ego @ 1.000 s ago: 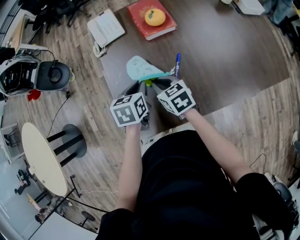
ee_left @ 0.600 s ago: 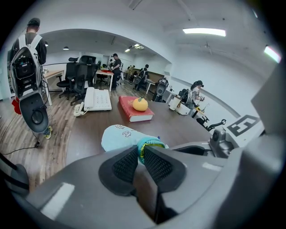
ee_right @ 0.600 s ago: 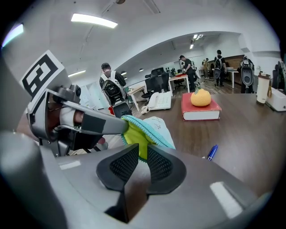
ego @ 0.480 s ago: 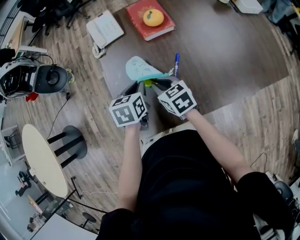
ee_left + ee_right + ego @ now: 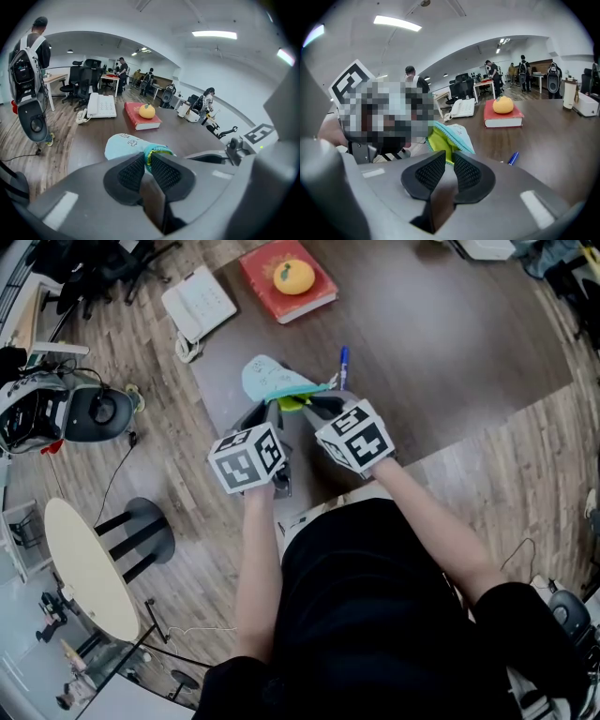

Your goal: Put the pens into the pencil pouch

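Lower centre of the head view: the person's forearms run up the frame to the two grippers, held side by side at the near edge of the dark table (image 5: 450, 324).

Left gripper (image 5: 271, 412): jaws nearly together, pads pinching the teal rim of the pencil pouch (image 5: 266, 379). In the left gripper view that rim passes up between the pads.

Right gripper (image 5: 315, 405): jaws likewise narrowed onto the opposite lip. In the right gripper view the yellow-green lining sits between the pads, so the two grippers appear to hold the mouth spread.

Pouch: its mouth is at the grippers, and its closed end rests on the table toward the upper left of the frame.

Blue pen (image 5: 343, 365): it lies on the table outside the pouch, just right of the mouth and directly above the right gripper. Its long axis runs almost straight up the frame, roughly alongside the pouch. The right gripper is clearly the nearer one. To take the pen it would probably have to let go of its lip, leaving the left to hold the pouch.

Beyond, upper left: a red book (image 5: 272, 292) bearing an orange (image 5: 293, 276), and a white telephone (image 5: 200, 304).
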Tool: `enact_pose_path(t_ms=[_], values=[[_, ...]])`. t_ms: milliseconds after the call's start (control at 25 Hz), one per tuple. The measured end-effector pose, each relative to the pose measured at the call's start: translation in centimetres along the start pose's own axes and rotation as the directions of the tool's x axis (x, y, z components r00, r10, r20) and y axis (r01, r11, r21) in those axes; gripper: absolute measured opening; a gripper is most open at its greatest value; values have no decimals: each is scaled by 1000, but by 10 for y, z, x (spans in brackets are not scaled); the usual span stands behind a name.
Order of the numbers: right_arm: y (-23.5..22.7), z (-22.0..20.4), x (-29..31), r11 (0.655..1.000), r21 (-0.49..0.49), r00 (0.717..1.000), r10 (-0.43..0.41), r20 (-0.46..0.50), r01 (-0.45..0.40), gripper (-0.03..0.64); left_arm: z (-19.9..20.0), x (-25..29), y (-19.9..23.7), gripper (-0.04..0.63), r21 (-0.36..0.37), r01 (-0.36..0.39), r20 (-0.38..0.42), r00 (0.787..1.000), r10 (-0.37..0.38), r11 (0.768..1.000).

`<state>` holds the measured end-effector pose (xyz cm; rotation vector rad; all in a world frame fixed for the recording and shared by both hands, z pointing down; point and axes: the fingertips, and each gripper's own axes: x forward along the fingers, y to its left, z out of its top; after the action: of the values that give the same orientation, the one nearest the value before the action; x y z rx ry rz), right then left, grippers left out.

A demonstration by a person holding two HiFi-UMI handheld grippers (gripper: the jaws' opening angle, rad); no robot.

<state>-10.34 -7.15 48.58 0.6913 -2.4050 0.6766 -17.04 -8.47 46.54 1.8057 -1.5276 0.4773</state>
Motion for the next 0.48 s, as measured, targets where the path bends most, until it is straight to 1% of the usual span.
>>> enact_pose_path(t_ms=[480], values=[[-35,-16,-17,995,62,997,-78,2,78,44,2,5,0,43,3,-15,1,1000,15,1000]])
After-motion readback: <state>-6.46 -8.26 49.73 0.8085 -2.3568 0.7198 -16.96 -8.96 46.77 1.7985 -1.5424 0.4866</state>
